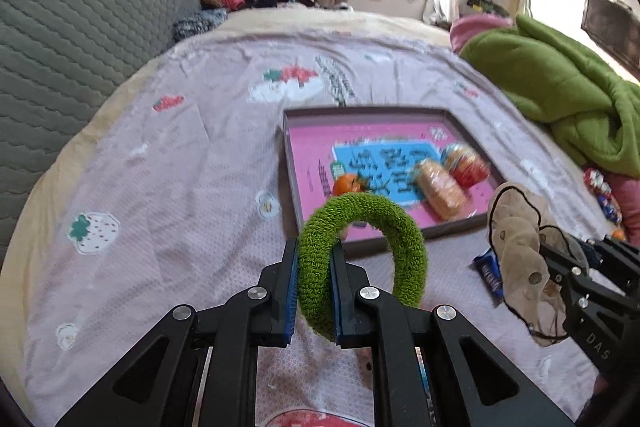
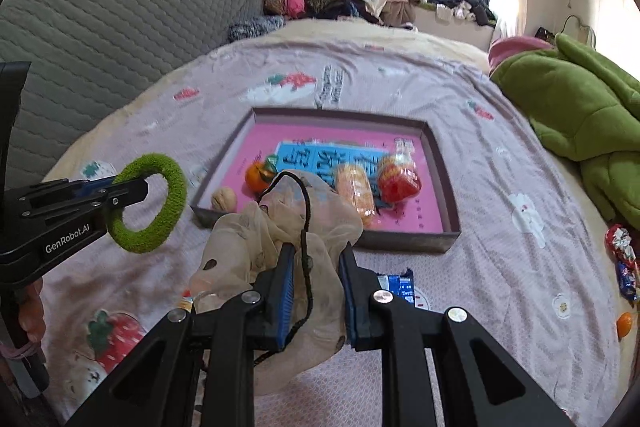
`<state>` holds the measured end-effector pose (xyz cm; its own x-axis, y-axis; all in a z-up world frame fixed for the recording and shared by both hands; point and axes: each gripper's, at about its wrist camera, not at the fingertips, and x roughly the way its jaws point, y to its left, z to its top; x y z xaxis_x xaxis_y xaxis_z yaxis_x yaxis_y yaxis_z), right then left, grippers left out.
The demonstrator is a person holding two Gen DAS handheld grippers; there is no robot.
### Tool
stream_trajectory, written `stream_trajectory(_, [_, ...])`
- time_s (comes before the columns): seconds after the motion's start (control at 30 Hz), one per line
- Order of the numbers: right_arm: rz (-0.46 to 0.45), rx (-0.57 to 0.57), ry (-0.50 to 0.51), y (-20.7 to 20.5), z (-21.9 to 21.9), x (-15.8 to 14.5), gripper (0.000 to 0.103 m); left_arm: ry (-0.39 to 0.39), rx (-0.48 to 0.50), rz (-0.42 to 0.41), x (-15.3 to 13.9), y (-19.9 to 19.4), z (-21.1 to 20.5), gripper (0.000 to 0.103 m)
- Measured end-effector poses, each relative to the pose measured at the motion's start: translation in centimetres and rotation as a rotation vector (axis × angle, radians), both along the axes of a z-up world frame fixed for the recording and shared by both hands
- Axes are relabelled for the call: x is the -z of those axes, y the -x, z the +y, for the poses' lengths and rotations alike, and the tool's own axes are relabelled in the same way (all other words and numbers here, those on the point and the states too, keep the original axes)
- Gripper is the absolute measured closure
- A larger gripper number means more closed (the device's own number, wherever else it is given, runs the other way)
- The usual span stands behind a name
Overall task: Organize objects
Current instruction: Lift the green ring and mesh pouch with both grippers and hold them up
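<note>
My left gripper (image 1: 314,247) is shut on a green fuzzy ring (image 1: 404,247), held above the bed in front of the tray; the ring also shows in the right wrist view (image 2: 168,199). My right gripper (image 2: 316,251) is shut on a beige sheer scrunchie with black trim (image 2: 280,227), seen also in the left wrist view (image 1: 516,239). A shallow tray with a pink floor (image 2: 432,147) lies on the bed. In it are a small orange (image 2: 256,177), a walnut (image 2: 224,199), an orange snack pack (image 2: 356,191) and a red snack pack (image 2: 398,179).
A blue wrapper (image 2: 398,285) lies on the sheet just before the tray. A green blanket (image 2: 580,115) is piled at right, with wrapped sweets (image 2: 622,259) and a small orange (image 2: 624,323) near it. A grey quilted headboard (image 2: 100,27) stands at left.
</note>
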<state>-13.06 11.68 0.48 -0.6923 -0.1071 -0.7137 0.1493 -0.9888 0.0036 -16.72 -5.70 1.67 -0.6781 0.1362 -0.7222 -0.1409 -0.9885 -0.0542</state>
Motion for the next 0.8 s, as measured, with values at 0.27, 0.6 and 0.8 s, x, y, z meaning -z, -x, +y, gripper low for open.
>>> stream_trajectory(0.27, [0.089, 0.028, -0.004, -2.1, -0.2, -3.2, 0.082, -0.023, 0.002, 0.081, -3.4, -2.4, 0.2, 0.089])
stream_trajectory(0.6, [0.169, 0.042, 0.004, -4.3, -0.7, -6.6, 0.082, -0.014, 0.023, 0.182, -7.5, -5.3, 0.7, 0.089])
stream_trajectory(0.8, [0.219, 0.046, 0.007, -5.9, -1.0, -8.2, 0.082, -0.016, 0.021, 0.207, -8.6, -6.1, 0.5, 0.089])
